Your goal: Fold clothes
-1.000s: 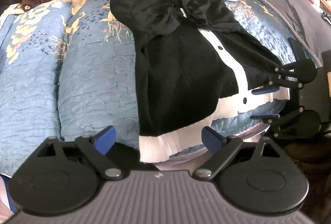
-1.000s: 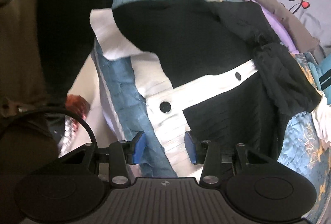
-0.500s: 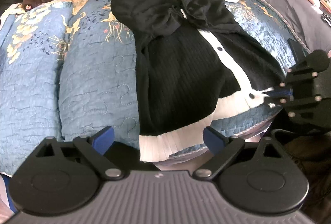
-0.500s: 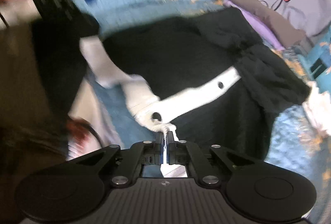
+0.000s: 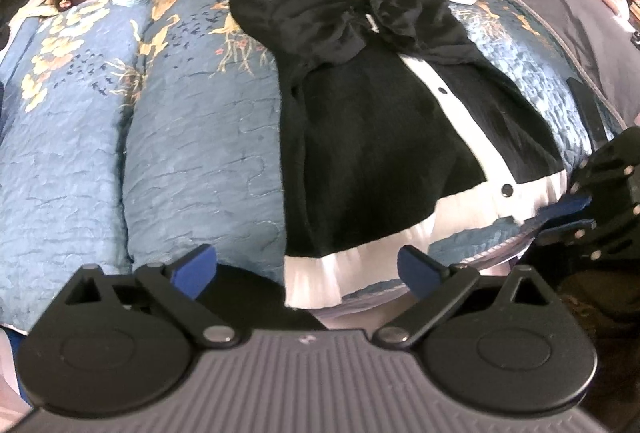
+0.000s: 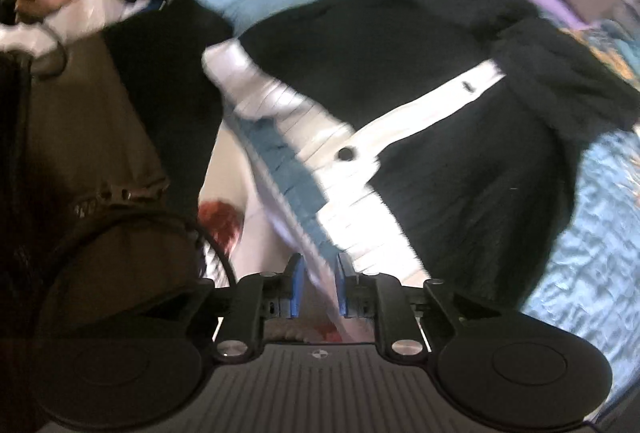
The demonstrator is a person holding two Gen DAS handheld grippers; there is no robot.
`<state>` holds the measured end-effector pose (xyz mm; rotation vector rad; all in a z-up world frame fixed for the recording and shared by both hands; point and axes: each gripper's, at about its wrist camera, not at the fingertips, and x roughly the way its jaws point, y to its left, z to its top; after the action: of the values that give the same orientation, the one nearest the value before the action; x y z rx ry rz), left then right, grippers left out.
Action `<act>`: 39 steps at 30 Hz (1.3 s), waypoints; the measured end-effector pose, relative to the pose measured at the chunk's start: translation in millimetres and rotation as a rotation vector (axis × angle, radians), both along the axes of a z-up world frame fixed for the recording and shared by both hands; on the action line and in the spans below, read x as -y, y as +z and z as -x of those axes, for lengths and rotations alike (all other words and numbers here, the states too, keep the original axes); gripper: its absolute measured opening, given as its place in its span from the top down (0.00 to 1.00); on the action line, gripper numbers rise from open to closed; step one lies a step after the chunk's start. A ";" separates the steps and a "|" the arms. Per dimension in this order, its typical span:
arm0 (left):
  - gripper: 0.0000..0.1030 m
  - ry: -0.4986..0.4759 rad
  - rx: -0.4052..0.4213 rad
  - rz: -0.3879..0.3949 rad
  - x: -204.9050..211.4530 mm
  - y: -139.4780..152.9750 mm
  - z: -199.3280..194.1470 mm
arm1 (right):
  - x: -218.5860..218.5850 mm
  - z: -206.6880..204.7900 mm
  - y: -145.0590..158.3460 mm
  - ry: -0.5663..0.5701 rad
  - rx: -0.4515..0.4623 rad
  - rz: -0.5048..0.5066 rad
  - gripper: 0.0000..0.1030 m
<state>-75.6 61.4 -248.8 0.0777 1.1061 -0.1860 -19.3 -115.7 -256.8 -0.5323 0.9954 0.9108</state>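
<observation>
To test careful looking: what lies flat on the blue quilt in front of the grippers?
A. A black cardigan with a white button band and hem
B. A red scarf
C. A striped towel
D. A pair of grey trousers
A: the cardigan is black, with a white band bearing dark buttons and a white ribbed hem, spread on the quilt.
</observation>
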 end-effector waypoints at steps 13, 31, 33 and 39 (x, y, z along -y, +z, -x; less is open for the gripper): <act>0.01 0.083 -0.078 0.084 -43.1 -34.7 -44.8 | 83.9 -29.1 7.0 -0.465 0.009 -0.182 0.40; 0.04 0.150 -0.239 0.479 -55.9 -81.9 -53.6 | 103.1 -48.9 -30.7 -0.658 -0.225 -0.185 0.39; 0.15 0.158 -0.253 0.503 -56.1 -83.9 -54.9 | 103.3 -49.8 -32.2 -0.667 -0.239 -0.188 0.38; 0.58 0.171 -0.268 0.495 -54.8 -85.2 -55.6 | 97.5 -46.7 -30.4 -0.663 -0.221 -0.182 0.37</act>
<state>-20.1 116.1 -334.0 -0.4946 1.2975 -0.3179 27.4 -213.2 -287.2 0.0678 1.1737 0.4577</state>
